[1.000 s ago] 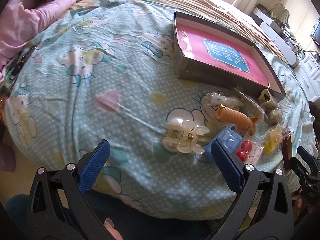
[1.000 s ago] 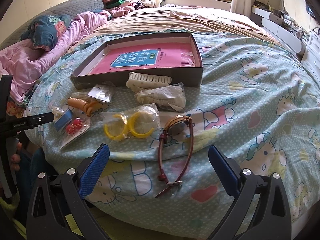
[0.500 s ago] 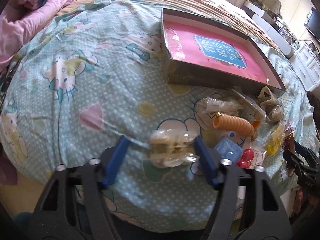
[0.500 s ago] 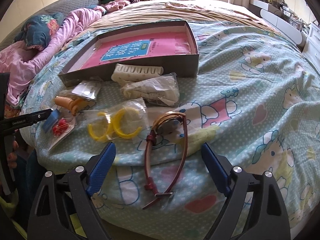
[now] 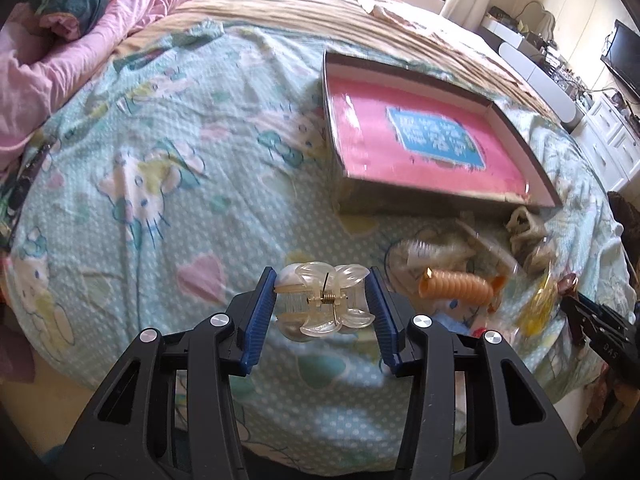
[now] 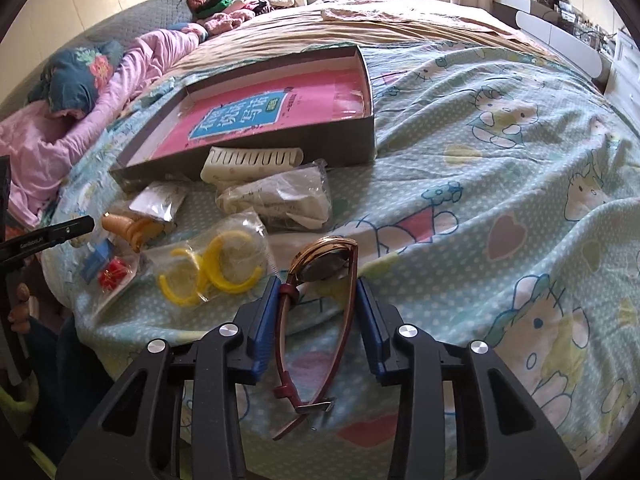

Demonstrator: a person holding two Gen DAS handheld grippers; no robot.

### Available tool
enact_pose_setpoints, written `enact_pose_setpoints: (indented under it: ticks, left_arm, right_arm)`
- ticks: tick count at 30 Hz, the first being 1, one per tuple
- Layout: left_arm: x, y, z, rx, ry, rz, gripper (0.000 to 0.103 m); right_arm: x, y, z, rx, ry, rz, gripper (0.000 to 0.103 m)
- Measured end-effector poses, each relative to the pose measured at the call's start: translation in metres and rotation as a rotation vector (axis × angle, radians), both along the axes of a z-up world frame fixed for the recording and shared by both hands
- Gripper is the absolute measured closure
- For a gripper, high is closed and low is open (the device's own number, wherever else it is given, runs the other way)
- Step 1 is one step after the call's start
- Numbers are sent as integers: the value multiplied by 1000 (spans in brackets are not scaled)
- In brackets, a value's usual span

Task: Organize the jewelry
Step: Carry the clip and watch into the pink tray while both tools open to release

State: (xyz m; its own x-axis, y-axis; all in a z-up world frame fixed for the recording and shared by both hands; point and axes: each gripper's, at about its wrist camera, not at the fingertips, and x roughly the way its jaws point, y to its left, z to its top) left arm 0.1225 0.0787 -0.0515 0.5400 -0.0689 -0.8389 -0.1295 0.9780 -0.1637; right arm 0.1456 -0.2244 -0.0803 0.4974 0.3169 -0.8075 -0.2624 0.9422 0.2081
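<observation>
My left gripper (image 5: 322,304) is shut on a translucent cream hair claw clip (image 5: 324,305) and holds it just above the bed. My right gripper (image 6: 316,312) is closed around a wristwatch with a dark red strap (image 6: 320,280), its pads touching both strap sides. A shallow box with a pink book inside (image 5: 424,140) lies further up the bed; it also shows in the right wrist view (image 6: 256,116). An orange spiral hair tie (image 5: 456,286), yellow hoops in a bag (image 6: 212,268) and a white comb clip (image 6: 252,160) lie before the box.
Bagged accessories (image 6: 284,200), a blue box and red beads (image 6: 104,268) lie on the Hello Kitty sheet (image 5: 160,168). Pink bedding (image 5: 60,52) lies at the left. The bed edge is just below both grippers. Drawers and a TV (image 5: 620,60) stand at the right.
Both grippers moved forward and closed. The left one took hold of the claw clip and lifted it. The right one closed around the watch strap.
</observation>
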Motion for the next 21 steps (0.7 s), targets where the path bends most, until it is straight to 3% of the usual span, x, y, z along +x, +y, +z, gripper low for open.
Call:
enact_pose_setpoints:
  ticks: [7,21]
  left_arm:
    - [14,2,12,6,-23,10,66]
    - [44,-5,27,-16,-43,6,66]
  right_arm:
    - [5,-8,17,57,-31,-3,71]
    - [33,-29,52,74,-144,-76,71]
